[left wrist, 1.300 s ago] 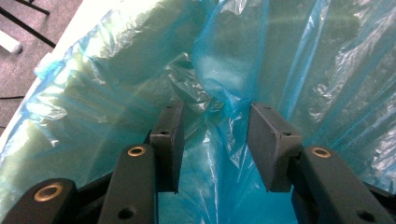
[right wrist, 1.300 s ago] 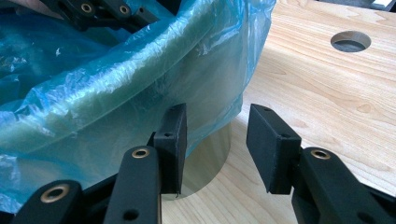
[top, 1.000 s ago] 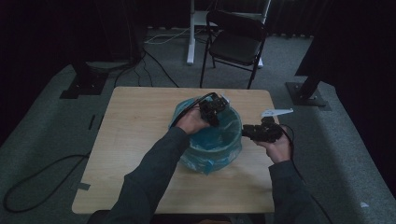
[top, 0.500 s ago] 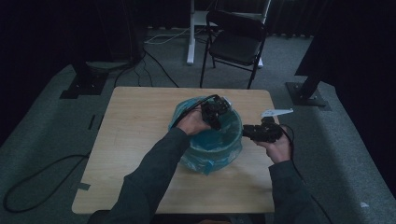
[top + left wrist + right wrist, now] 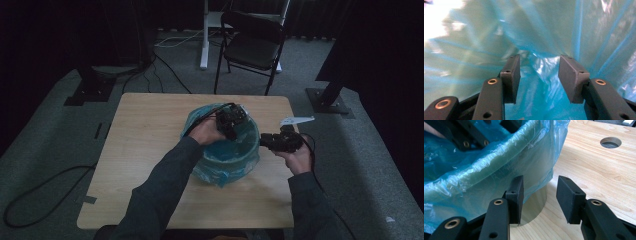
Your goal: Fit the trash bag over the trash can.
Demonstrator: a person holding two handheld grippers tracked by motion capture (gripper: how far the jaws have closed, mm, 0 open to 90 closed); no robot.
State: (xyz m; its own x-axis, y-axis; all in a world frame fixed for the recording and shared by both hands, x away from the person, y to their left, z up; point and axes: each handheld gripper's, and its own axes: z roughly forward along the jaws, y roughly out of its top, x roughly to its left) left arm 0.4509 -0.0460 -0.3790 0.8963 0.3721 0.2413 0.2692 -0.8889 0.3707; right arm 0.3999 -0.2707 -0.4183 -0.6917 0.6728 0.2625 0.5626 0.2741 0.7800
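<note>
High view: left claw (image 5: 231, 120) dips open-jawed into the blue bag (image 5: 227, 155); right claw (image 5: 267, 141) gapes empty outside.

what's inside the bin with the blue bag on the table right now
The blue bag lines the bin, and the left gripper reaches inside with its jaws open on crinkled plastic. No other contents show; the bin's bottom is covered by the bag.
</note>
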